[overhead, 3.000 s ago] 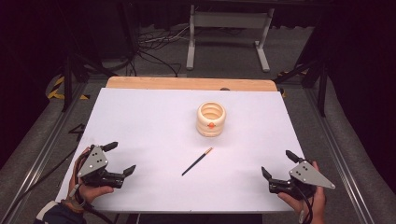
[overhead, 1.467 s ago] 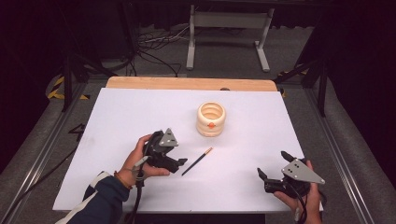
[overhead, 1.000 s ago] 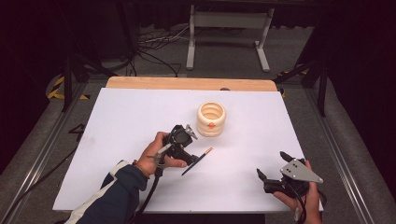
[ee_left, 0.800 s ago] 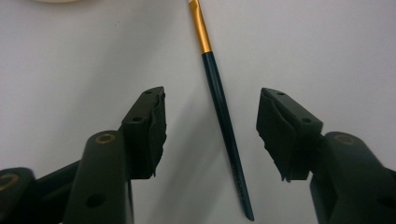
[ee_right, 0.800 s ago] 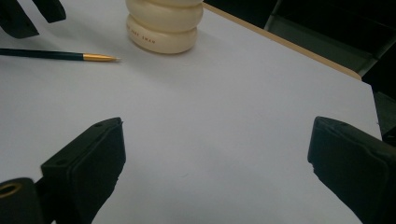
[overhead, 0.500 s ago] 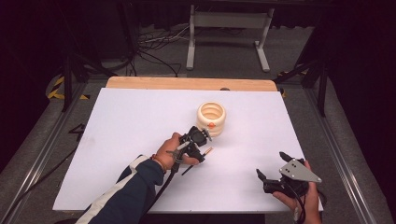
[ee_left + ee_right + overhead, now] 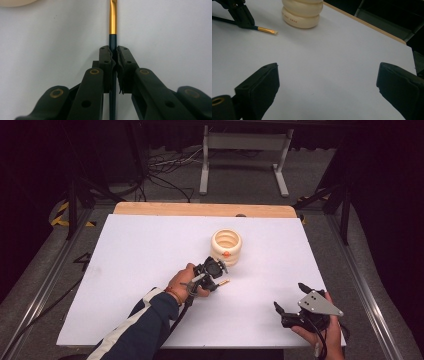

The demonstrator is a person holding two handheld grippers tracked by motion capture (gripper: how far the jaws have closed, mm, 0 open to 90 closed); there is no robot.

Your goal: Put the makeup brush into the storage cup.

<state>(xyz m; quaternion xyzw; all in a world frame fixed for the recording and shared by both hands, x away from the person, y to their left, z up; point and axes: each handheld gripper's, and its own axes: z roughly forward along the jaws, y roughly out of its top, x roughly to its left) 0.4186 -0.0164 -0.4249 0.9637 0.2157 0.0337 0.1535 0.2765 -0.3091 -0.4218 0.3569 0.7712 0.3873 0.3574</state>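
Black left gripper [image 7: 113, 58] fingers clamp brush [image 7: 113, 25] (tip cut off); right gripper [image 7: 327, 82] fingers spread wide.

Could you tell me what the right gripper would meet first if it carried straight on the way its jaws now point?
Probably nothing soon: ahead of the open right gripper lies bare white table. The cream ringed holder sits left of that line, as does the brush held by the left gripper. Depth is uncertain.

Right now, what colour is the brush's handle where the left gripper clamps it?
Dark blue on the brush, just below its gold band; clearest in the left gripper view.
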